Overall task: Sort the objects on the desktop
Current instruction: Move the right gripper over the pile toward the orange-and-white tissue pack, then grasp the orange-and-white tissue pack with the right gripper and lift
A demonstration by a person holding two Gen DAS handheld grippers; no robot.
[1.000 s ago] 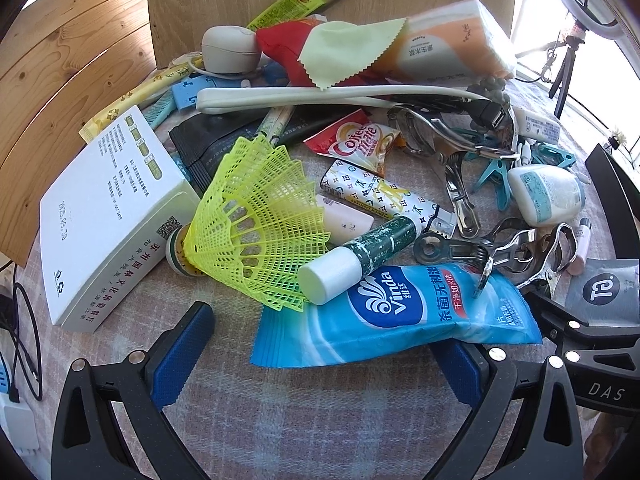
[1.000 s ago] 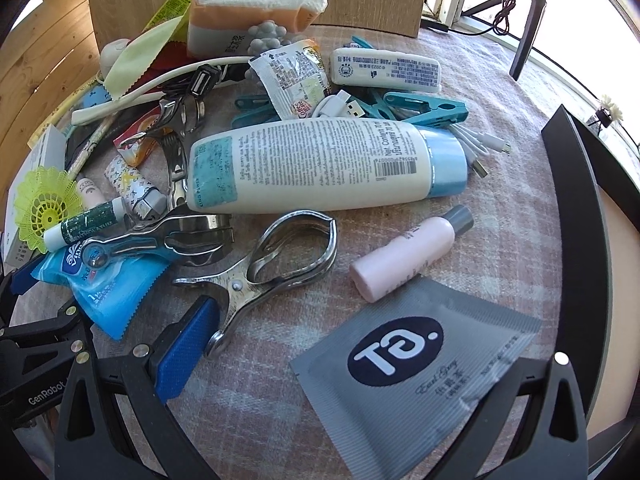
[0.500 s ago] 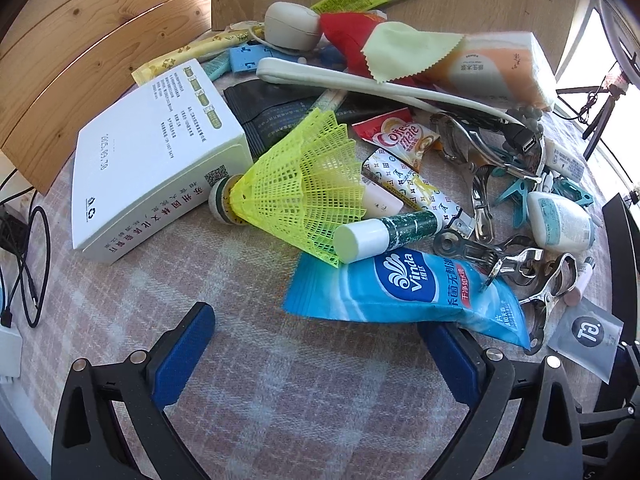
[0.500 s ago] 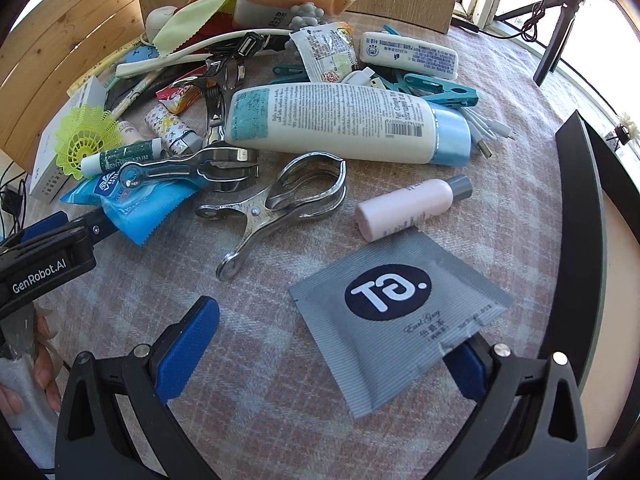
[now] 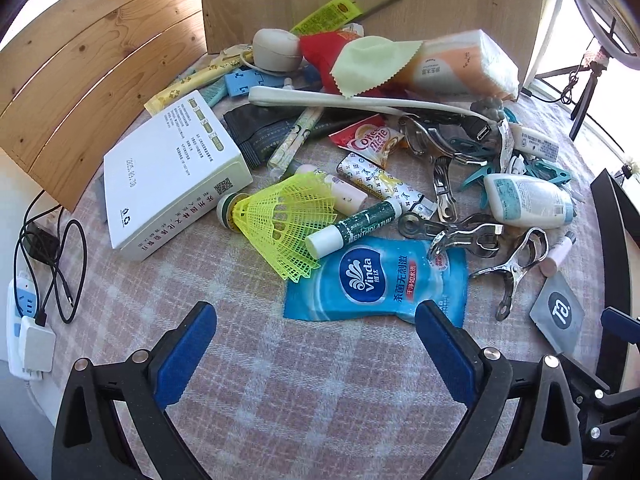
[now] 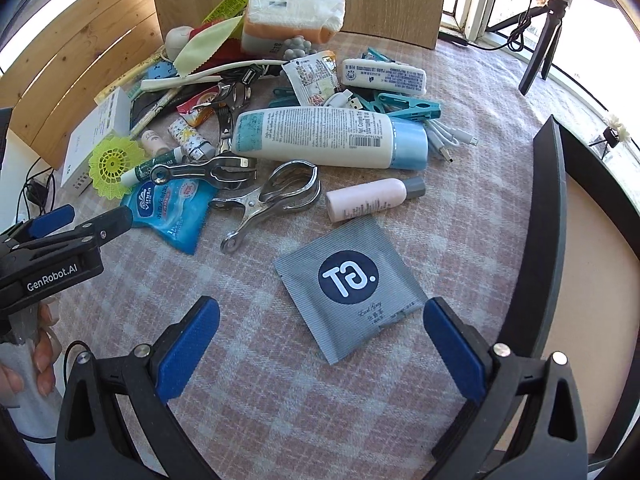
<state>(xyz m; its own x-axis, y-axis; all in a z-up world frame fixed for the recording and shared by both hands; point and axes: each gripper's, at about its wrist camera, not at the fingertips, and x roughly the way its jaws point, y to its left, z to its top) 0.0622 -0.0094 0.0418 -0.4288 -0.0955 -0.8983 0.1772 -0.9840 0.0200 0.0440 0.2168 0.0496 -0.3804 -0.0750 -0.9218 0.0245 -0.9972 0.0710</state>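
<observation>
Desktop objects: heaped on the plaid-clothed counter (image 5: 256, 392), ahead of both claws. Seen only from the left wrist: white power strip (image 5: 24, 332) and black cable (image 5: 52, 248) off the counter's left edge. Seen fully only from the right wrist: long white lotion bottle (image 6: 320, 138), teal clothespins (image 6: 412, 109), white USB cables (image 6: 452, 140), plus the left claw (image 6: 80, 218) itself entering from the left, gripped by a bare hand (image 6: 28, 364).

Left claw (image 5: 316, 344): spread wide, grasping nothing. Blue Vinda wipes pack (image 5: 380, 280) just ahead between the blue pads, its near edge beside the right pad, contact unclear. Yellow shuttlecock (image 5: 284, 220) and green-and-white lip balm (image 5: 352, 224) farther ahead.

Right claw (image 6: 322, 342): likewise released and empty. Grey Earl Grey tea sachet (image 6: 352, 284) flat just ahead, its near corner close by the right pad. Pink bottle (image 6: 372, 198) and steel clips (image 6: 276, 196) beyond.
</observation>
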